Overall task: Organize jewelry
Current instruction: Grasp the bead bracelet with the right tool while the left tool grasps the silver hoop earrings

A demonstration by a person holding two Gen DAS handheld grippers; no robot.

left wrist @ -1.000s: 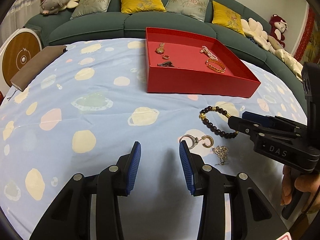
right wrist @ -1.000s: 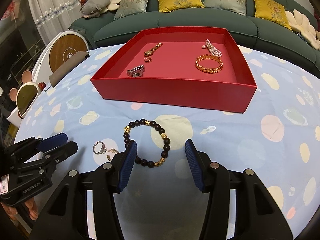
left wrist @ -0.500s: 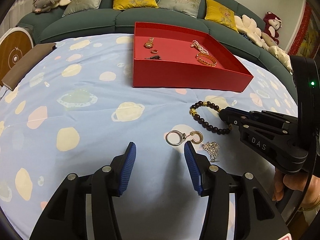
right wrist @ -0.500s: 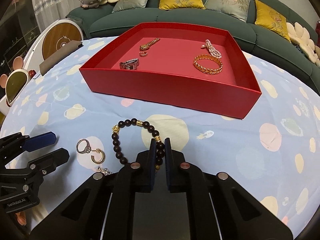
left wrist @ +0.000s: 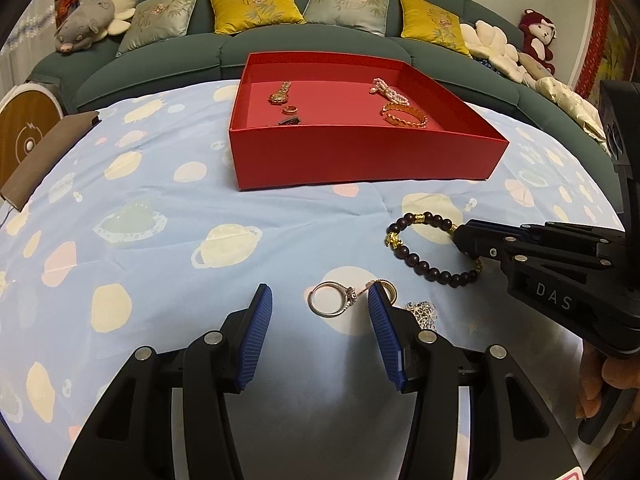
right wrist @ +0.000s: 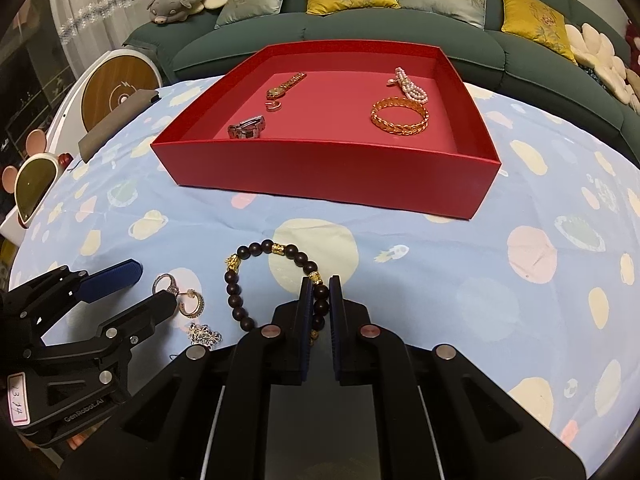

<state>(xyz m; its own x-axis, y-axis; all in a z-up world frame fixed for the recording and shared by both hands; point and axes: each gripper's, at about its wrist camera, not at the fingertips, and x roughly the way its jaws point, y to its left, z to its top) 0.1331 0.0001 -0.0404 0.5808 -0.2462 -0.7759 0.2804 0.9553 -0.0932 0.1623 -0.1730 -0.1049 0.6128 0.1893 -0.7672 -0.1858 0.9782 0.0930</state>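
On the blue spotted cloth lies a dark bead bracelet (right wrist: 234, 300) (left wrist: 428, 270) with gold beads. My right gripper (right wrist: 319, 284) (left wrist: 460, 236) is shut on its right side, a bead pinched between the pads. My left gripper (left wrist: 320, 296) (right wrist: 156, 285) is open, low over the cloth. A silver ring (left wrist: 330, 299) (right wrist: 164, 282) lies between its fingers, untouched. A gold hoop earring (right wrist: 192, 304) (left wrist: 389, 289) lies by the right finger, a silver flower piece (right wrist: 205, 334) (left wrist: 422, 312) beyond it. The red tray (left wrist: 360, 152) (right wrist: 320, 172) behind holds watches, a ring, pearls and a gold bangle (right wrist: 398, 118).
A green sofa (left wrist: 304, 40) with cushions and plush toys curves behind the table. A brown pouch (left wrist: 44, 156) lies at the cloth's left edge beside a round wooden-faced device (right wrist: 118, 88). A person's hand (left wrist: 600, 380) holds the right gripper's handle.
The right gripper's jaws closed onto the bead bracelet. The left gripper opened wider and moved forward and right, so the silver ring now lies between its fingers.
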